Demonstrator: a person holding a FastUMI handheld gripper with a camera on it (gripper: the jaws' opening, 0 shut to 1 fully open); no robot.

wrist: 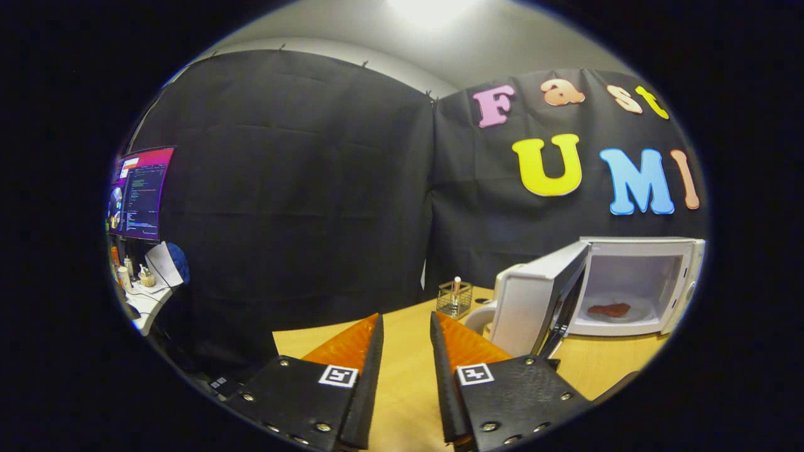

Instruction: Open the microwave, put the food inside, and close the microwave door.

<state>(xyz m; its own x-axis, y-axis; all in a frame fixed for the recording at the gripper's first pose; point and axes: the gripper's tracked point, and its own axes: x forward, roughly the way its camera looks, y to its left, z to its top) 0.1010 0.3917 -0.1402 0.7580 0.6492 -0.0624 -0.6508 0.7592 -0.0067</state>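
Microwave (pixel 634 285) stood open at worktop (pixel 402 376) far right, door (pixel 540 307) swung left; food (pixel 609 309), perhaps meat, inside. Claw (pixel 406 329) parted, empty, bare worktop between fingers.

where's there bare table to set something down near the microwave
Bare table runs between and just ahead of the open, empty gripper, up to the wire holder. A strip also lies bare below the microwave. It is crowded around the open door, which swings out over the table.
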